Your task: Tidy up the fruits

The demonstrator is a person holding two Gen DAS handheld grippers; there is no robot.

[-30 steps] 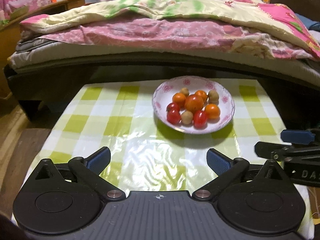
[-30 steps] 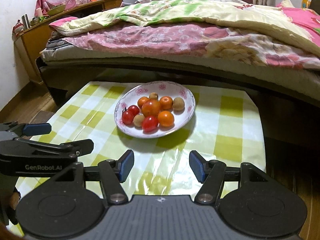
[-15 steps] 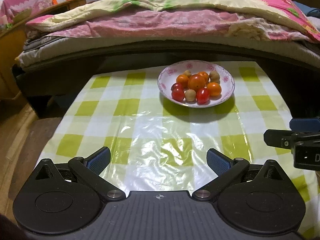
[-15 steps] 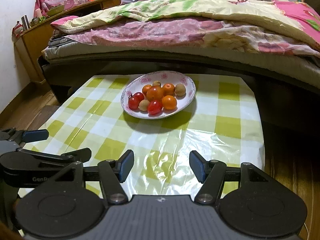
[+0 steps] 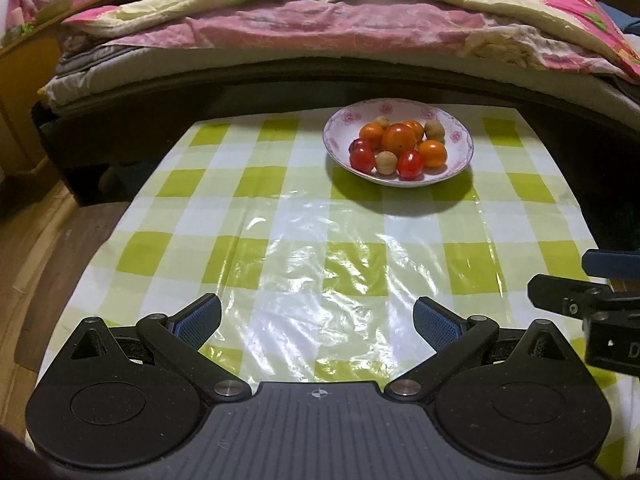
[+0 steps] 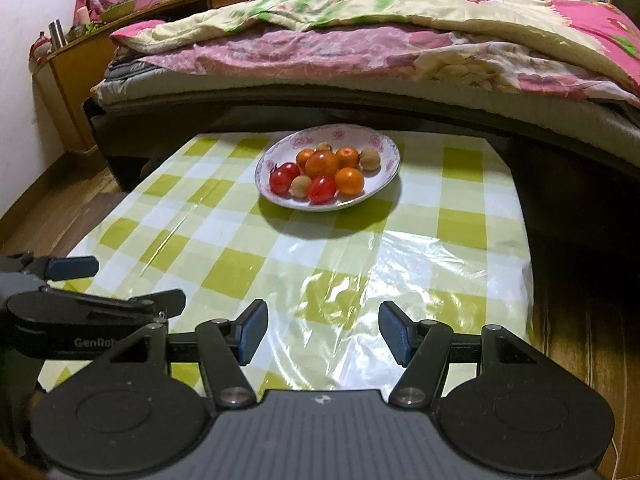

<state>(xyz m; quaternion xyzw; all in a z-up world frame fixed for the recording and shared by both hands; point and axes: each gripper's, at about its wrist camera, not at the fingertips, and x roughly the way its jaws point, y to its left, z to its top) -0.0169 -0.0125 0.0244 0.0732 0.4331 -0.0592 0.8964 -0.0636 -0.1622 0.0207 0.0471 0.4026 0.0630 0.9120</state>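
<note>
A white plate with pink flowers (image 5: pixel 460 140) (image 6: pixel 384 152) stands at the far side of the table. It holds small oranges (image 5: pixel 433 153) (image 6: pixel 349 180), red cherry tomatoes (image 5: pixel 410 163) (image 6: pixel 321 189) and pale brown longans (image 5: pixel 386 162) (image 6: pixel 300 186). My left gripper (image 5: pixel 318 322) hovers open over the near part of the table, well short of the plate, nothing between its fingers. My right gripper (image 6: pixel 323 334) is open too, also near the front edge, with nothing in it. Each gripper shows at the side of the other's view.
The table wears a green and white checked cloth (image 5: pixel 280 216) (image 6: pixel 224 240) with a glossy plastic cover. A bed with pink and cream quilts (image 5: pixel 340 28) (image 6: pixel 360 48) runs close behind the table. A wooden cabinet (image 6: pixel 80 64) stands at the back left. Wooden floor (image 6: pixel 580 320) lies at both sides.
Both grippers have drawn back from the plate toward the table's near edge, so the plate looks smaller and farther. Both stayed open with nothing in them.
</note>
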